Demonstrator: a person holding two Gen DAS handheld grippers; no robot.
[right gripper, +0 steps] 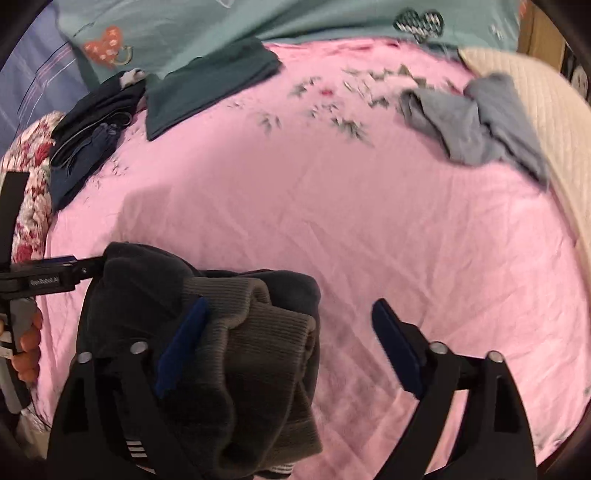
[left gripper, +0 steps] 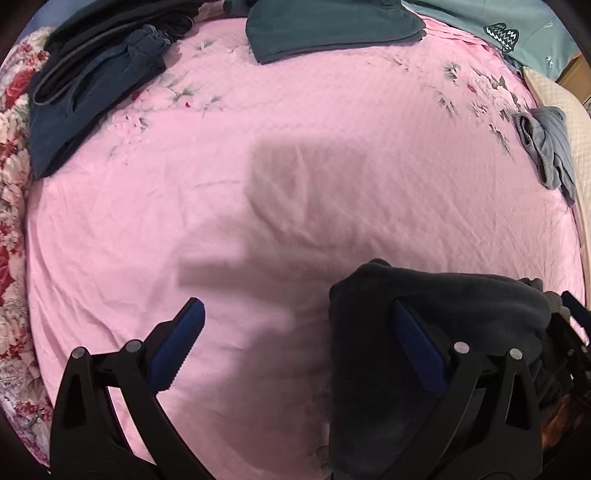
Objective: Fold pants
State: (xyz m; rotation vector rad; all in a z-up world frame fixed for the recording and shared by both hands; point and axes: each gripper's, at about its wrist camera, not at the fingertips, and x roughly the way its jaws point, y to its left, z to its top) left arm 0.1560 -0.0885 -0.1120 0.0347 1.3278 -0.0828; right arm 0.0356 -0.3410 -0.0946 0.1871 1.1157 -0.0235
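Dark grey pants (left gripper: 436,325) with a ribbed waistband (right gripper: 255,332) hang bunched between my two grippers above the pink bedsheet (left gripper: 295,166). My left gripper (left gripper: 295,328) is open; the pants drape over its right finger (left gripper: 413,339), its left finger is bare. My right gripper (right gripper: 288,332) is open; the pants (right gripper: 155,306) drape over its left finger (right gripper: 181,343), its right finger is free. The left gripper also shows at the left edge of the right wrist view (right gripper: 55,277).
Folded dark green garment (left gripper: 332,26) at the far side. Dark navy clothes pile (left gripper: 85,85) at far left. Crumpled grey-blue garment (right gripper: 476,118) at right, by a cream quilt (right gripper: 546,122). Floral blanket (left gripper: 14,166) along the left edge. Teal pillow (right gripper: 258,18) behind.
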